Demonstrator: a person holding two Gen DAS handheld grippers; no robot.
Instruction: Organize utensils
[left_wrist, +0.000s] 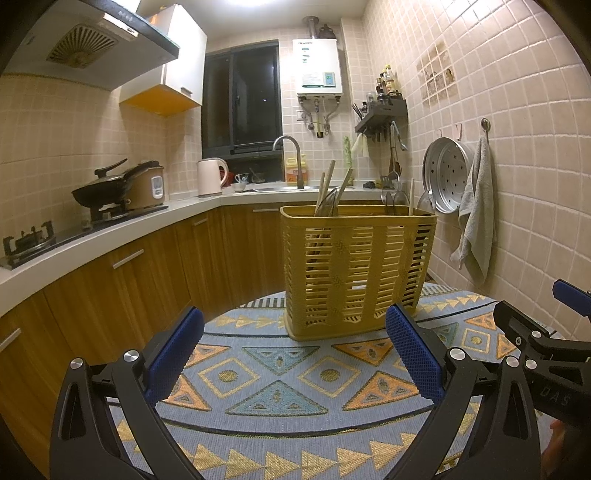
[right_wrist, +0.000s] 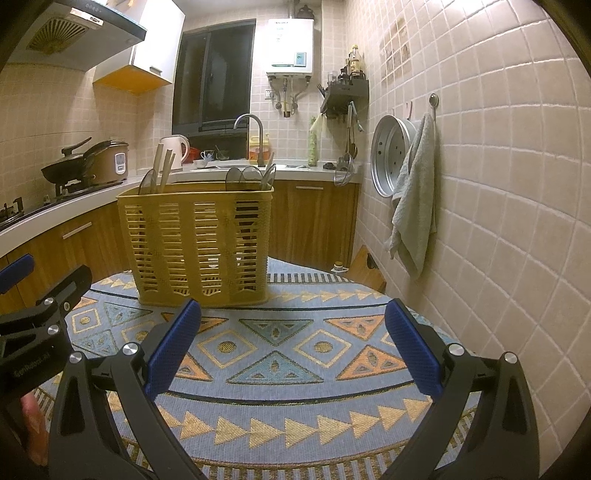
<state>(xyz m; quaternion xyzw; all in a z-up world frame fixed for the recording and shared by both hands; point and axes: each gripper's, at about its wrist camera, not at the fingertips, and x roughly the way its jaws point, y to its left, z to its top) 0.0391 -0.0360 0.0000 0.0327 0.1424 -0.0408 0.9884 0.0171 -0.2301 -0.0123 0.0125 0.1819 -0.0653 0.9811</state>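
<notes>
Bench (left_wrist: 295, 413) with patterned cloth, yellow slotted caddy (left_wrist: 354, 273) upright at far side, long side facing the jaws. Chopsticks (left_wrist: 327, 184) and spoons (right_wrist: 251, 175) stand upright inside. Left gripper (left_wrist: 293, 354) has caddy dead ahead; right gripper (right_wrist: 293, 347) sees it ahead-left (so left looks nearer). Both jaws wide apart, empty.

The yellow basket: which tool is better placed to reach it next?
Probably the left tool: the yellow basket sits straight ahead between its open fingers. For the right tool, it stands off to the left.
</notes>
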